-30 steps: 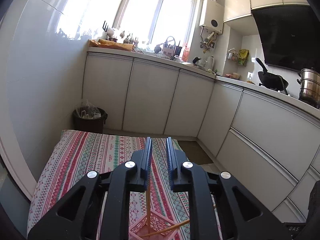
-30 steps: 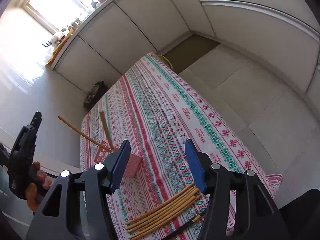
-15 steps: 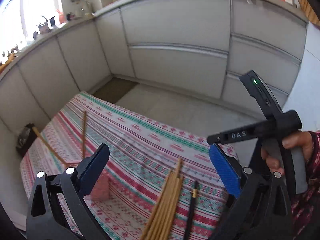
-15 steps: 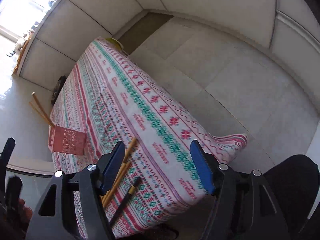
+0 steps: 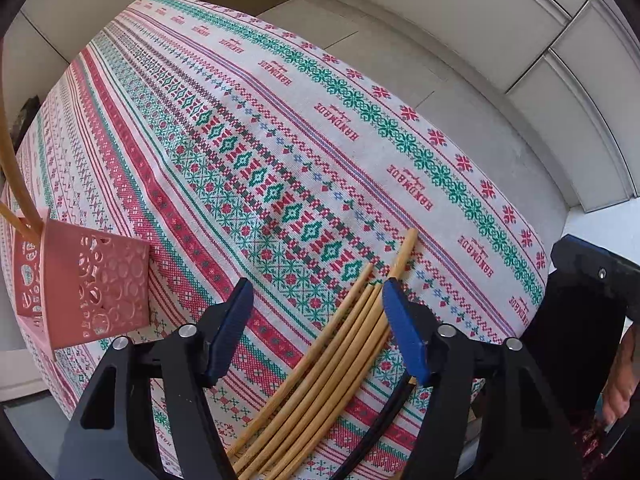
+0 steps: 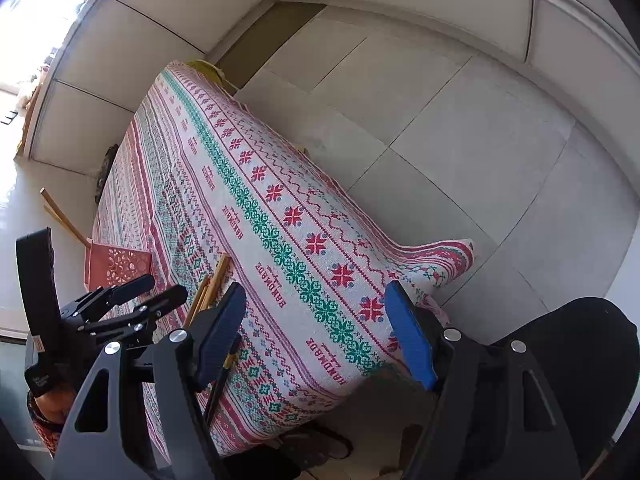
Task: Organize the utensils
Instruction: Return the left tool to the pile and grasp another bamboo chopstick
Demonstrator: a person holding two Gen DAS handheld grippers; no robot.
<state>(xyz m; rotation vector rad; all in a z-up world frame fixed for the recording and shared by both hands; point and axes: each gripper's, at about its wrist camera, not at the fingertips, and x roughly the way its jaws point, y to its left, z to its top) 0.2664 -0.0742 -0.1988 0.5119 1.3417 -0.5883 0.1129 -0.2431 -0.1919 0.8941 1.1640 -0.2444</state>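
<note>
Several wooden chopsticks (image 5: 340,344) lie in a bundle near the front of the table, with a black chopstick (image 5: 384,412) beside them. My left gripper (image 5: 316,286) points straight down over the bundle. Its jaws are closing around the chopstick tips; the right pad is at the outermost stick and the left pad stands apart. A pink perforated holder (image 5: 96,280) at the left has two chopsticks (image 5: 8,160) leaning in it. My right gripper (image 6: 316,288) hovers over the table's near corner with its jaws opening and nothing between them.
A red, green and white patterned cloth (image 5: 280,120) covers the table and hangs over its edge (image 6: 440,256). Grey floor tiles (image 6: 460,120) and white cabinet fronts (image 5: 480,20) lie beyond. A hand (image 5: 620,388) grips the right tool at the far right.
The left gripper swung from facing the kitchen cabinets down onto the chopstick bundle; its jaws went from nearly shut to wide, then narrower. The right gripper sank toward the table's corner and widened slightly.
</note>
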